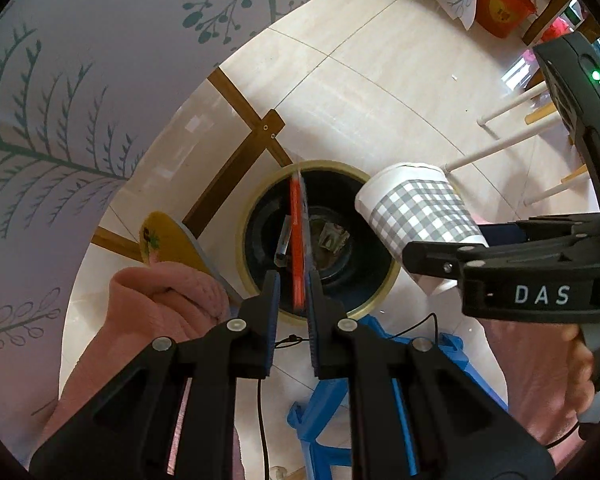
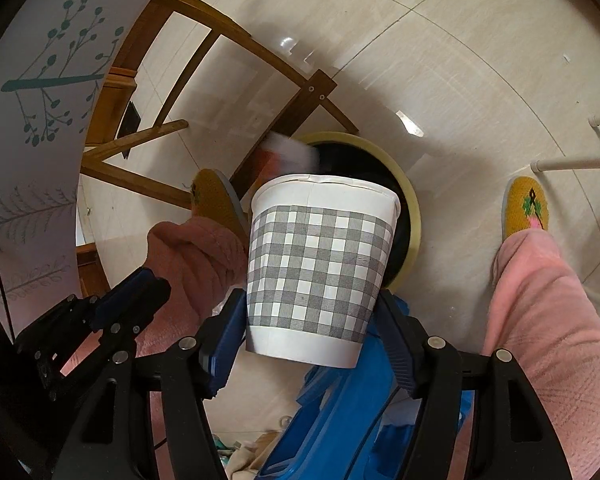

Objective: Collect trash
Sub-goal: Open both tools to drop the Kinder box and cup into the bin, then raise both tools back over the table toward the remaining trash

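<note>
The left tool (image 1: 293,304) points down over the bin (image 1: 260,196), jaws nearly together, pinching a thin red wrapper (image 1: 297,240) that reaches toward 12 o'clock. The right tool (image 2: 312,328) clamps a checked cup (image 2: 320,268), the bin at its 12 o'clock.

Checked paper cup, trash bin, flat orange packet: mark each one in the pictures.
checked paper cup (image 2: 320,268): right wrist view, on its grey checked side wall.
trash bin (image 1: 260,196): left wrist view, on its pale yellow rim.
flat orange packet (image 1: 297,240): left wrist view, on its orange edge.
</note>
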The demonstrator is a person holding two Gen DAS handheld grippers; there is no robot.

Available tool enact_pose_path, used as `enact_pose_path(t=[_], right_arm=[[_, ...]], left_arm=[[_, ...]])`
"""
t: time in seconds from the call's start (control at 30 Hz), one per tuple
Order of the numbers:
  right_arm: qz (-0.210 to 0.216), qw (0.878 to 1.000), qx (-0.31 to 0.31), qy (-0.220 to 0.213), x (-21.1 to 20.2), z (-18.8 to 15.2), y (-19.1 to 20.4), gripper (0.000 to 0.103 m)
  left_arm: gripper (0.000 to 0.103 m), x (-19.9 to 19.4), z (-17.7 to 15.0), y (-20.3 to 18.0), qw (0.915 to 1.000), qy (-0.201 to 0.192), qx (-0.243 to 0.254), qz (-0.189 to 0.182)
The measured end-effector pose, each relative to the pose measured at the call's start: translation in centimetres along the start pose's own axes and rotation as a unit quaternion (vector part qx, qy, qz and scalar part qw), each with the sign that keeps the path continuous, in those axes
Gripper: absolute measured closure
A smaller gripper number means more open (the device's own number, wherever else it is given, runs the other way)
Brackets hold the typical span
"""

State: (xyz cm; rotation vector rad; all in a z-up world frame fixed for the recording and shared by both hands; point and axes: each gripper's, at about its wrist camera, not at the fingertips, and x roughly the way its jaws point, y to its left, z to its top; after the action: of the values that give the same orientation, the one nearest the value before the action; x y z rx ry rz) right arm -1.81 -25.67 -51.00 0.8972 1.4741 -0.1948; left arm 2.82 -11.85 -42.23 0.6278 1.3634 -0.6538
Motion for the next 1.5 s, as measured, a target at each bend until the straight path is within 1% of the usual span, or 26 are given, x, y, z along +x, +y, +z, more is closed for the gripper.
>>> enact_pose_path(t=[0.07,0.13,0.17,0.4,0.5,0.53,0.6,0.7,0.87,1.1,1.27,1.5], right_arm=[[-0.001,1.000,-0.001,0.000,0.1,0.1,0.2,0.038],[0.000,1.000,-0.002,0.000,0.3,0.2,0.3,0.038],[0.000,1.000,-0.003,0.000,0.3,0.1,0.3,0.038],[-0.001,1.000,-0.007,-0.001,0.8,0.4,1.0,0.037],[0.005,1.000,-0.015,-0.005,0.9,0.5,1.6,0.035],[0.009,1.000,-0.018,-0.007,1.0,0.5,1.8,0.034],[0.012,1.000,-0.022,-0.014,0.9,0.4,2.2,0.027],[0.016,0.999,-0.023,-0.025,0.7,0.2,2.4,0.021],[0.022,0.999,-0.015,-0.028,-0.2,0.0,2.3,0.021],[0.033,0.998,-0.016,-0.043,-2.2,-0.5,2.8,0.021],[0.040,0.997,-0.025,-0.057,-4.5,-1.9,3.7,0.021],[0.042,0.993,-0.053,-0.096,-9.6,-4.8,5.1,0.021]], left_arm=[[0.079,-0.1,-0.1,0.0,1.0000,0.001,0.001,0.000],[0.072,-0.2,-0.2,0.0,1.0000,-0.001,0.002,0.000],[0.070,-0.3,-0.3,0.0,1.0000,-0.003,0.002,0.000],[0.070,-1.4,-1.0,-0.2,0.9999,-0.015,-0.003,0.004],[0.070,-1.6,-1.1,-0.2,0.9998,-0.018,-0.003,0.006],[0.070,-1.8,-1.2,-0.3,0.9998,-0.019,-0.002,0.008],[0.070,-2.1,-1.3,-0.4,0.9997,-0.022,0.000,0.010],[0.070,-2.7,-1.4,-0.6,0.9996,-0.027,0.004,0.012],[0.070,-3.7,-1.6,-0.9,0.9994,-0.032,0.008,0.013],[0.070,-6.5,-3.0,-0.8,0.9987,-0.050,-0.003,0.011],[0.070,-10.2,-4.2,-0.8,0.9962,-0.085,-0.016,0.007],[0.070,-16.2,-5.4,-0.8,0.9878,-0.152,-0.031,0.011]])
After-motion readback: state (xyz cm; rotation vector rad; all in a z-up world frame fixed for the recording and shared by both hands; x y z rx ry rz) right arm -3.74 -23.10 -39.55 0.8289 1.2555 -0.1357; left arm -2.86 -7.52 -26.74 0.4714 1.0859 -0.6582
